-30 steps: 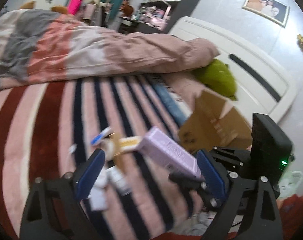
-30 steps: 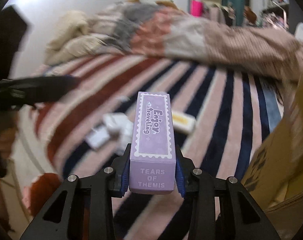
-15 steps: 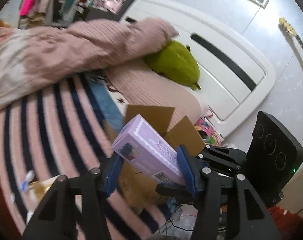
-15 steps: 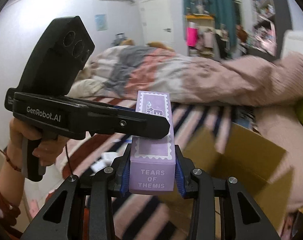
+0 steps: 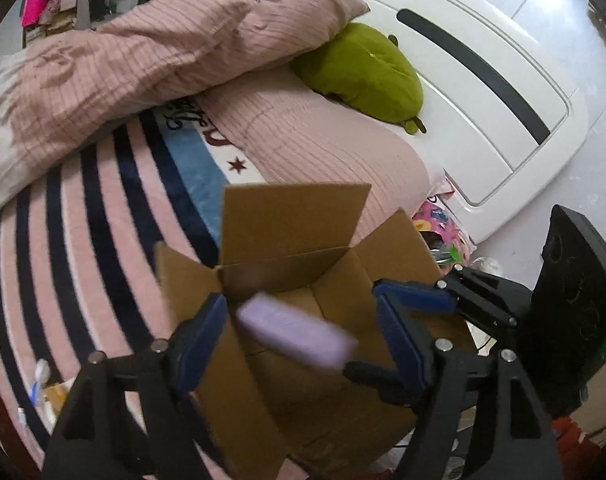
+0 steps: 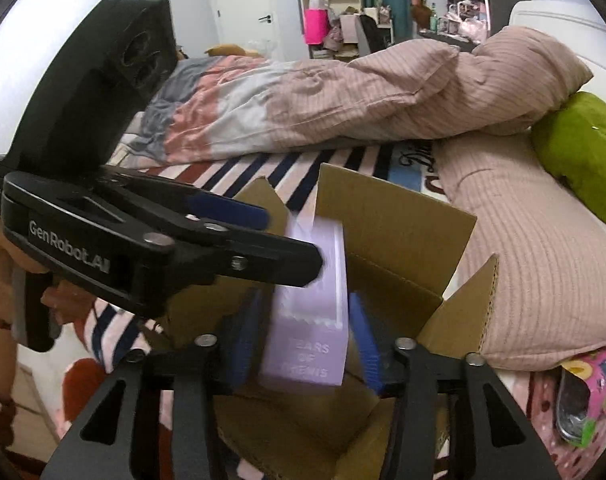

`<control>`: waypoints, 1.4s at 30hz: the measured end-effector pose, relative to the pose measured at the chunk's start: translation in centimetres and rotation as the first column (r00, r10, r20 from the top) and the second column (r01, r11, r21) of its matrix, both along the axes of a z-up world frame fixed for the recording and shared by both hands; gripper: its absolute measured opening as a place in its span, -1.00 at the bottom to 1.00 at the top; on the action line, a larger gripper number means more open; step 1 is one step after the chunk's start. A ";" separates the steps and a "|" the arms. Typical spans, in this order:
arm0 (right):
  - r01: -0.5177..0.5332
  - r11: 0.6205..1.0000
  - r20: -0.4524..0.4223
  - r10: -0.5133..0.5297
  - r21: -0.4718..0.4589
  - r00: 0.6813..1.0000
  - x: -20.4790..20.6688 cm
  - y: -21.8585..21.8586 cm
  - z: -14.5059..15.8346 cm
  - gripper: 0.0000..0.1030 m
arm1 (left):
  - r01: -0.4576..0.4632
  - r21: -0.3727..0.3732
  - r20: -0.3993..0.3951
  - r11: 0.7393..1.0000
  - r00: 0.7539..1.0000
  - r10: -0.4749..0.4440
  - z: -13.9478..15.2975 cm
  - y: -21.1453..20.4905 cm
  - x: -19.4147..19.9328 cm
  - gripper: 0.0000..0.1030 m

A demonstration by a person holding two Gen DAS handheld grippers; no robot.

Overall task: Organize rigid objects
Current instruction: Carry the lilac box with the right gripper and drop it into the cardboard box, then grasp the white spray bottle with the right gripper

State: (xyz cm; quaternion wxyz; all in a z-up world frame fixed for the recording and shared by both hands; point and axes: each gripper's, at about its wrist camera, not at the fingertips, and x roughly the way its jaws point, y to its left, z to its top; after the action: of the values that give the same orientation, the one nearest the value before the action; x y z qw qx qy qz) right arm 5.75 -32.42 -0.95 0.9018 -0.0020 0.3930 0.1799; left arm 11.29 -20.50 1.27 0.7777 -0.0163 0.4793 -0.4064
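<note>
Striped bedding (image 5: 83,240) carried one open carton (image 5: 303,280). A second earlier your right gripper (image 6: 299,344) clenched the purple box (image 6: 315,320) over the bed; by this moment both grippers' fingers had just been opening. The box sat blurred between the released pads above the carton, apparently dropping in. Your left gripper (image 5: 303,344) was also released. Count: one box, one carton, two grippers.
</note>
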 end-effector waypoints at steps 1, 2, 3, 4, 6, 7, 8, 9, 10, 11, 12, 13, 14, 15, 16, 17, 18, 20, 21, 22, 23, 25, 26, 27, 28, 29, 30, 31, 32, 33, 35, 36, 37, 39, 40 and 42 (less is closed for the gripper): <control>-0.002 1.000 0.008 0.002 0.008 1.000 -0.2 0.0 0.0 0.08 | -0.009 -0.005 0.011 1.000 1.000 0.009 0.4 0.6 -0.1 0.44; -0.004 1.000 0.016 0.004 0.016 1.000 -0.4 0.0 0.2 0.09 | -0.015 -0.010 0.022 1.000 1.000 0.015 0.7 1.2 -0.3 0.44; 0.000 1.000 0.021 0.000 0.020 1.000 -0.6 0.0 0.2 0.09 | -0.031 -0.011 0.042 0.999 0.999 0.031 1.2 2.2 -0.5 0.44; -0.005 1.000 0.030 0.004 0.027 1.000 -0.7 0.2 0.3 0.10 | -0.051 -0.006 0.062 0.999 0.997 0.052 1.7 3.2 -0.8 0.44; -0.020 0.999 0.058 0.018 0.037 0.998 -1.1 0.9 0.7 0.10 | -0.096 0.014 0.104 0.995 0.990 0.094 2.6 5.1 -1.2 0.44; -0.028 0.999 0.079 0.025 0.037 0.997 -1.3 1.5 1.1 0.10 | -0.122 0.025 0.132 0.992 0.984 0.118 2.9 6.2 -1.5 0.44; -0.040 0.999 0.098 0.036 0.035 0.994 -1.6 2.1 1.3 0.10 | -0.167 0.042 0.174 0.985 0.972 0.157 3.4 8.0 -2.0 0.45; -0.061 0.998 0.120 0.057 0.035 0.991 -2.0 3.2 1.7 0.10 | -0.203 0.058 0.207 0.977 0.960 0.188 3.6 9.3 -2.5 0.45; -0.081 0.996 0.133 0.075 0.040 0.988 -2.2 4.0 1.9 0.10 | -0.240 0.072 0.243 0.968 0.946 0.217 3.7 10.7 -2.9 0.45; -0.101 0.994 0.145 0.094 0.047 0.985 -2.6 5.1 2.2 0.10 | -0.271 0.081 0.270 0.959 0.932 0.241 3.8 12.2 -3.3 0.45; -0.115 0.992 0.152 0.106 0.051 0.983 -2.6 6.0 2.3 0.10 | -0.292 0.085 0.283 0.953 0.924 0.258 3.7 13.2 -3.5 0.45; -0.129 0.990 0.161 0.119 0.053 0.980 -2.8 7.3 2.4 0.10 | -0.319 0.088 0.299 0.944 0.912 0.281 3.5 14.6 -3.8 0.45; -0.150 0.987 0.172 0.138 0.058 0.975 -3.0 8.7 2.4 0.10 | -0.358 0.087 0.321 0.930 0.893 0.314 3.1 16.4 -4.2 0.45; -0.168 0.984 0.180 0.154 0.065 0.972 -3.0 9.7 2.4 0.10 | -0.385 0.081 0.334 0.919 0.879 0.339 2.7 17.7 -4.5 0.45; -0.192 0.978 0.188 0.176 0.075 0.966 -3.2 11.1 2.3 0.10 | -0.406 0.076 0.339 0.911 0.870 0.359 2.2 18.7 -4.6 0.45; -0.213 0.973 0.192 0.193 0.086 0.962 -3.3 12.2 2.0 0.10 | -0.439 0.070 0.342 0.896 0.854 0.391 1.3 20.3 -5.0 0.46; -0.236 0.967 0.193 0.214 0.099 0.958 -3.3 13.5 1.7 0.10 | -0.460 0.065 0.343 0.886 0.844 0.413 0.5 21.4 -5.2 0.47; -0.277 0.956 0.181 0.255 0.102 0.950 -3.4 16.2 0.5 0.10 | -0.489 0.061 0.339 0.870 0.830 0.442 -1.7 23.6 -5.5 0.48; -0.292 0.951 0.175 0.273 0.097 0.946 -3.3 17.1 -0.2 0.10 | -0.497 0.069 0.334 0.865 0.828 0.450 -2.8 24.4 -5.5 0.48; -0.317 0.944 0.160 0.301 0.089 0.940 -3.2 18.5 -1.2 0.10 | -0.501 0.078 0.329 0.862 0.829 0.452 -3.9 25.0 -5.6 0.48; -0.337 0.938 0.140 0.323 0.084 0.936 -3.1 19.5 -2.2 0.10 | -0.500 0.092 0.316 0.861 0.835 0.451 -5.2 25.7 -5.5 0.48; -0.359 0.930 0.095 0.351 0.083 0.931 -2.7 21.1 -4.3 0.10 | -0.522 0.113 0.271 0.845 0.835 0.479 -7.4 27.2 -5.1 0.47; -0.363 0.928 0.063 0.359 0.079 0.931 -2.3 22.0 -5.8 0.10 | -0.538 0.123 0.254 0.834 0.829 0.498 -8.2 27.8 -5.0 0.47; -0.361 0.930 0.033 0.359 0.074 0.933 -1.8 22.7 -7.1 0.10 | -0.540 0.127 0.245 0.832 0.830 0.501 -8.8 28.3 -5.0 0.48; -0.355 0.933 0.010 0.355 0.069 0.935 -1.4 23.1 -8.4 0.10 | -0.539 0.126 0.235 0.833 0.832 0.503 -9.5 28.7 -4.8 0.48; -0.341 0.938 -0.016 0.342 0.059 0.939 -0.9 23.7 -9.7 0.09 | -0.545 0.128 0.223 0.829 0.830 0.511 -10.0 29.0 -4.6 0.47; -0.330 0.943 -0.030 0.332 0.054 0.943 -0.5 24.0 -10.5 0.09 | -0.550 0.135 0.216 0.824 0.828 0.518 -10.4 29.2 -4.5 0.47; -0.314 0.948 -0.051 0.317 0.055 0.947 -0.2 24.3 -11.6 0.09 | -0.553 0.143 0.216 0.821 0.827 0.520 -10.6 29.1 -4.8 0.48; -0.305 0.950 -0.066 0.309 0.065 0.949 0.1 24.3 -12.3 0.05 | -0.557 0.154 0.215 0.816 0.825 0.523 -11.0 29.3 -4.6 0.48; -0.295 0.952 -0.076 0.300 0.079 0.951 0.4 24.5 -13.0 -0.03 | -0.562 0.162 0.215 0.811 0.822 0.527 -11.2 29.4 -4.3 0.47; -0.286 0.956 -0.087 0.291 0.072 0.953 0.8 25.2 -14.1 -0.13 | -0.579 0.167 0.213 0.798 0.812 0.544 -11.5 29.8 -4.1 0.48; -0.275 0.960 -0.095 0.279 0.055 0.956 1.0 25.6 -14.5 -0.24 | -0.584 0.164 0.208 0.795 0.808 0.551 -11.5 29.9 -4.1 0.48; -0.261 0.964 -0.107 0.264 0.041 0.959 1.2 25.8 -14.8 -0.33 | -0.585 0.160 0.203 0.795 0.808 0.554 -11.4 30.0 -4.2 0.48; -0.244 0.969 -0.141 0.247 0.036 0.959 1.8 26.0 -15.5 -0.59 | -0.579 0.150 0.188 0.801 0.812 0.552 -11.6 30.1 -4.1 0.47; -0.239 0.970 -0.137 0.243 0.047 0.960 2.0 25.8 -15.4 -0.60 | -0.570 0.143 0.181 0.809 0.819 0.545 -11.6 30.0 -4.2 0.47; -0.241 0.970 -0.121 0.244 0.040 0.962 1.7 25.6 -14.8 -0.61 | -0.538 0.110 0.150 0.836 0.840 0.521 -11.6 29.7 -4.3 0.47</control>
State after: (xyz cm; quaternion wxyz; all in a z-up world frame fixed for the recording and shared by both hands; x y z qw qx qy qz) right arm 7.46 -6.79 -15.79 0.8466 -0.0277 0.4432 0.2935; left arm 6.99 9.18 -10.33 0.8849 -0.0674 0.4395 -0.1387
